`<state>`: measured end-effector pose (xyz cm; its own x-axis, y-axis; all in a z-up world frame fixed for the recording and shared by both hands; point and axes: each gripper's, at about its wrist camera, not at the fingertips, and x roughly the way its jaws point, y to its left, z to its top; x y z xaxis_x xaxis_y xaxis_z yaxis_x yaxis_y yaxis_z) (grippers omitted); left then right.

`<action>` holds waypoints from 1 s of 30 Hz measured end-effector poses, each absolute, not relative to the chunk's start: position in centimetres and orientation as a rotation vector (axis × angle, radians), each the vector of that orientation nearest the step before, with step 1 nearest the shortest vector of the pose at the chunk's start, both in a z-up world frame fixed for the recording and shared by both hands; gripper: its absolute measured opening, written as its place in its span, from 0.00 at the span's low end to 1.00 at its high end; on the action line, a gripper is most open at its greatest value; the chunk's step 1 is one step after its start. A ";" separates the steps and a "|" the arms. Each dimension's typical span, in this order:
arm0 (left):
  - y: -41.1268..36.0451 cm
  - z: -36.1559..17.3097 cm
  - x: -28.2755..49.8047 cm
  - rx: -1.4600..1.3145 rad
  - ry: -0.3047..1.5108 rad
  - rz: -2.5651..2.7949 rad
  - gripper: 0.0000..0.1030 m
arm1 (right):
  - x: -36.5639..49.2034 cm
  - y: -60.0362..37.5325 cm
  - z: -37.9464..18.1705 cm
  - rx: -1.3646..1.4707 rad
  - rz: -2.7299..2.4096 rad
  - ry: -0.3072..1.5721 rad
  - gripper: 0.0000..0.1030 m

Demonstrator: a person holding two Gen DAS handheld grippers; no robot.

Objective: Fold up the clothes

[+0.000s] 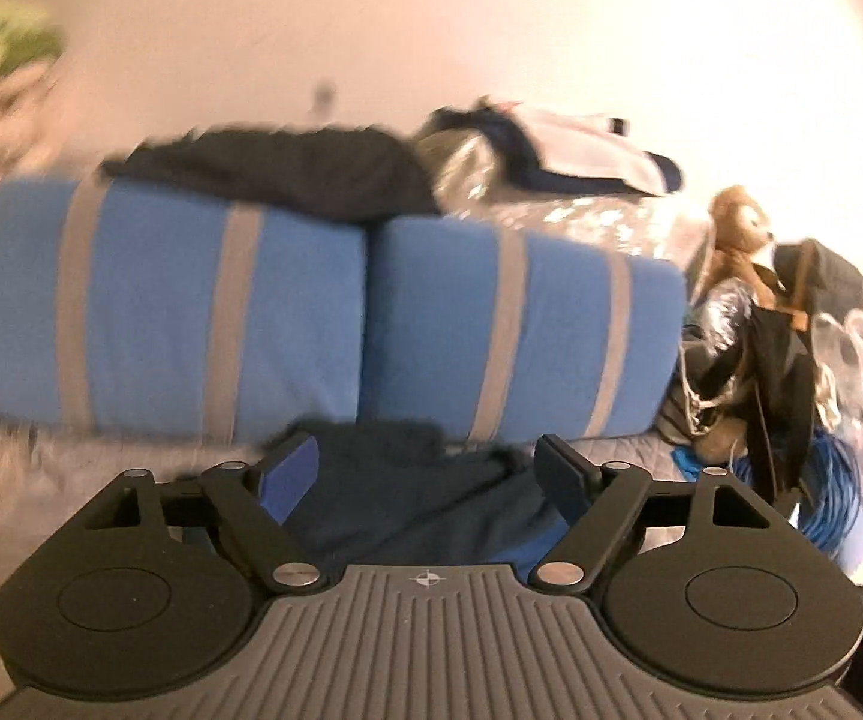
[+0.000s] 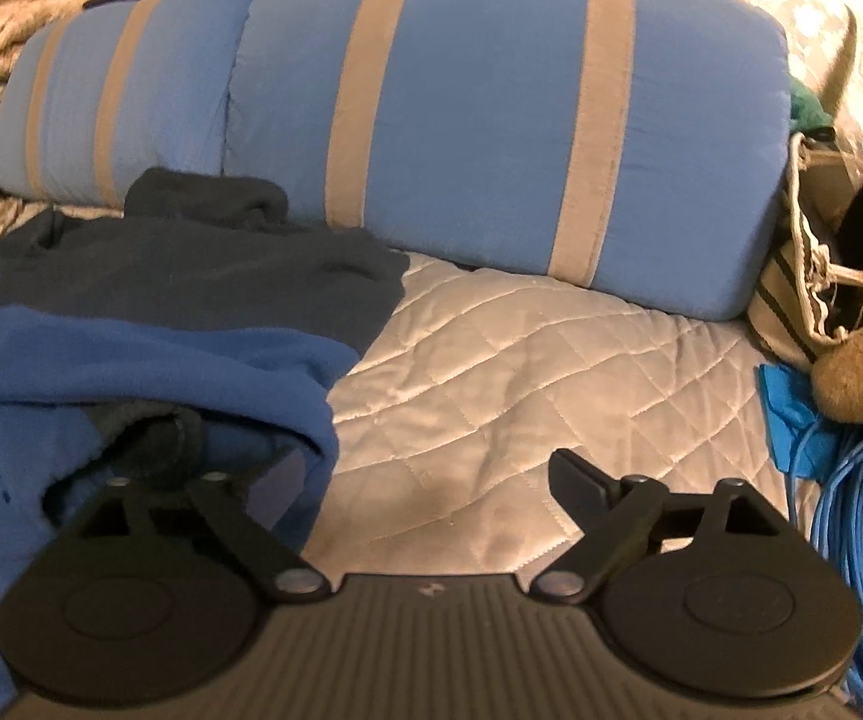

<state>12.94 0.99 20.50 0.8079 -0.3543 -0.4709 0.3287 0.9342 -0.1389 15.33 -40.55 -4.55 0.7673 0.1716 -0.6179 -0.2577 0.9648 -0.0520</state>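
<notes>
Left view wall (image 1: 431,30), right view quilt (image 2: 521,360)

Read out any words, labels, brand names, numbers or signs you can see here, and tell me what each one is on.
No readable text anywhere.
A small crosshair mark on the left tongs' grey body: a symbol, no letters.
A small pale mark on the right tongs' body: too blurred to read.

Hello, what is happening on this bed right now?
A person holding a gripper in each hand is folding clothes. The left gripper and the right gripper are both open and hold nothing. A blue garment and a dark garment lie bunched on the quilted bedcover, before two blue striped pillows.
</notes>
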 end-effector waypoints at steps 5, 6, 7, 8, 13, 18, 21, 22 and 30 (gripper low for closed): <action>-1.5 22.3 15.7 -0.013 0.461 -0.387 0.77 | 15.1 -40.9 -4.4 -0.132 0.216 0.656 0.97; -1.9 22.5 16.3 -0.015 0.451 -0.398 0.77 | 15.1 -41.0 -4.4 -0.123 0.216 0.658 0.97; -2.5 22.5 17.0 -0.021 0.446 -0.400 0.77 | 15.0 -41.1 -4.3 -0.096 0.230 0.662 0.97; -3.0 22.4 17.7 -0.019 0.448 -0.403 0.77 | 15.1 -41.3 -4.3 -0.062 0.249 0.670 0.97; -5.6 20.7 21.1 0.002 0.466 -0.427 0.77 | 15.6 -41.6 -4.5 0.080 0.307 0.682 0.97; -8.2 17.6 24.5 0.011 0.509 -0.454 0.77 | 18.1 -42.3 -5.5 0.286 0.303 0.726 0.93; -9.6 15.6 26.5 0.020 0.542 -0.471 0.77 | 20.1 -42.4 -6.8 0.403 0.295 0.775 0.86; -10.1 14.9 27.1 0.024 0.551 -0.476 0.77 | 20.6 -42.2 -7.3 0.424 0.299 0.790 0.83; -13.2 9.9 30.9 0.056 0.602 -0.571 0.77 | 20.5 -41.3 -9.6 0.474 0.398 0.832 0.30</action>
<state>30.86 -13.25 9.90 0.6752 -0.4914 -0.5501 0.5232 0.8448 -0.1125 20.47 -41.27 -9.61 0.6113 0.5104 -0.6048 -0.1497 0.8250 0.5450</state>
